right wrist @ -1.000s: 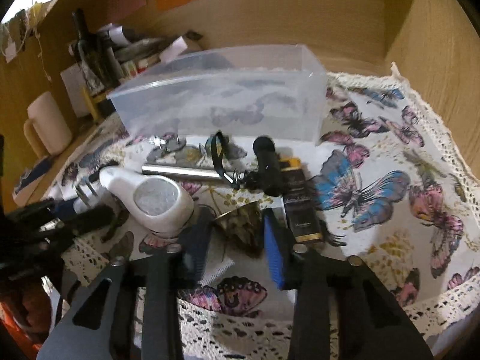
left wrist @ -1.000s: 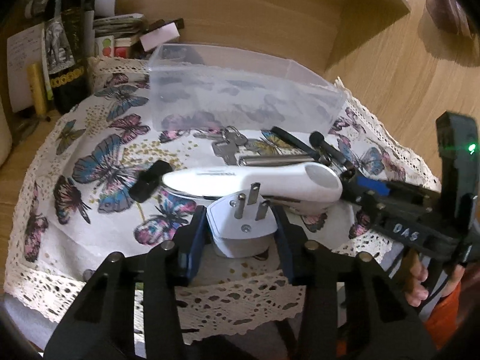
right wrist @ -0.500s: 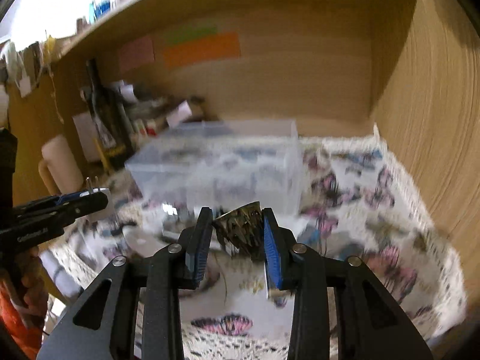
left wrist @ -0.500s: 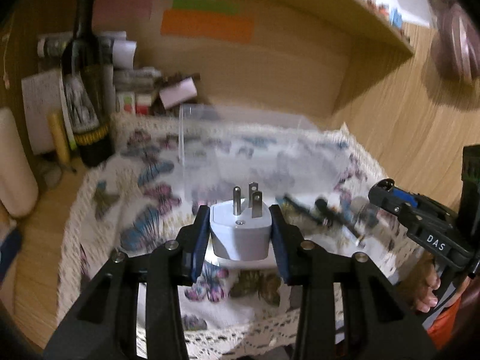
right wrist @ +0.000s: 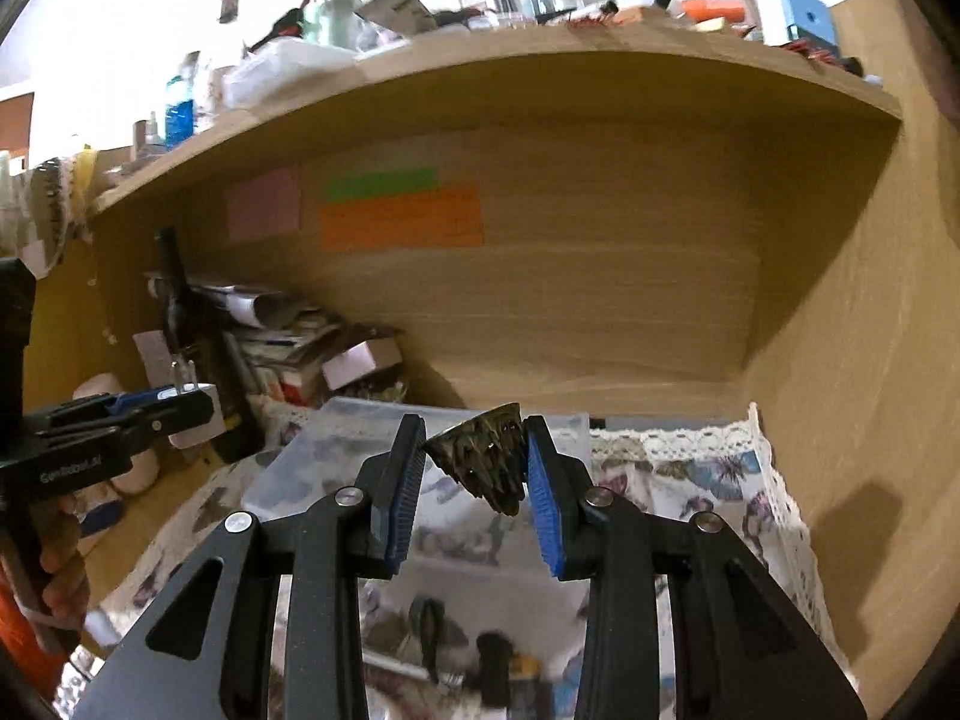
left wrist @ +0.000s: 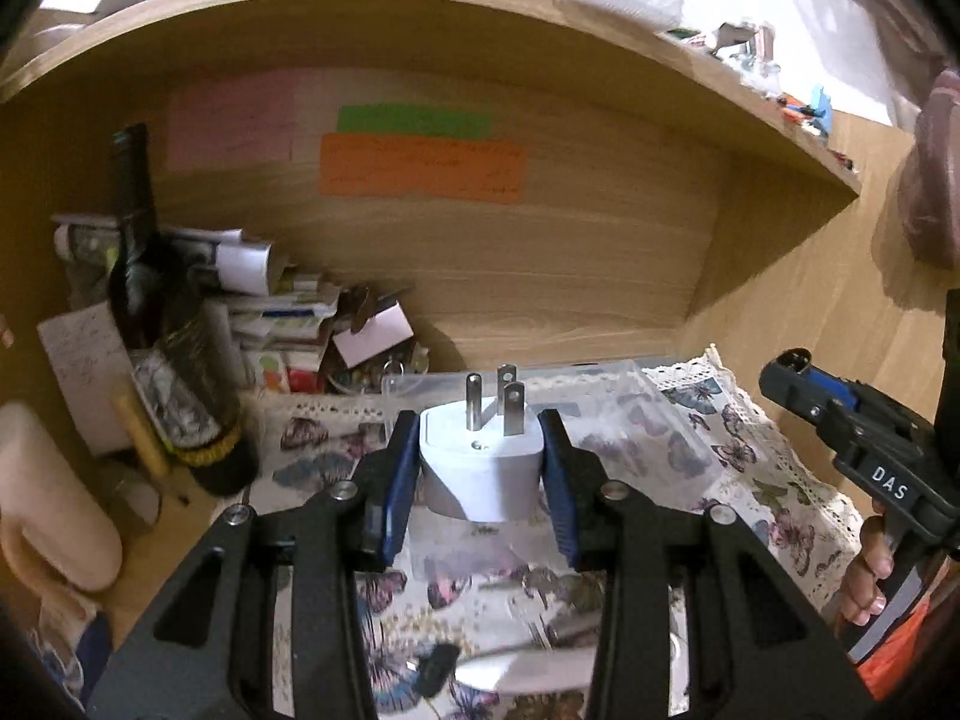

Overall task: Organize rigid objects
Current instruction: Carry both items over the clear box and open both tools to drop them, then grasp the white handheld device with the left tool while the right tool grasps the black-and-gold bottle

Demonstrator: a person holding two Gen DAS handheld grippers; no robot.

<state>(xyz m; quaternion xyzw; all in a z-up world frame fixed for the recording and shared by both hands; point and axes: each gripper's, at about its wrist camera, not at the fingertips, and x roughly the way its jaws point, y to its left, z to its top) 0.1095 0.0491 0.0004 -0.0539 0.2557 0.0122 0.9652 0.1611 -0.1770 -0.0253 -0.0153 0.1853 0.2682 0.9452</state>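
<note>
My left gripper (left wrist: 480, 468) is shut on a white plug adapter (left wrist: 480, 474) with its three prongs pointing up, held in the air in front of the clear plastic box (left wrist: 606, 414). My right gripper (right wrist: 474, 474) is shut on a dark, glossy cone-shaped object (right wrist: 483, 462), held above the near edge of the same clear box (right wrist: 336, 450). The left gripper with the adapter (right wrist: 192, 414) shows at the left of the right wrist view. The right gripper (left wrist: 840, 420) shows at the right of the left wrist view.
A butterfly-print cloth (left wrist: 774, 480) covers the desk. Below lie a white handheld device (left wrist: 528, 669), a black flashlight (right wrist: 495, 666) and other small items. A dark wine bottle (left wrist: 168, 324), stacked papers and boxes (left wrist: 288, 312) stand at back left. A wooden shelf (right wrist: 540, 66) overhangs.
Both grippers have risen from the cloth with their objects, the left with the adapter and the right with the cone, and now sit higher, level with the clear box.
</note>
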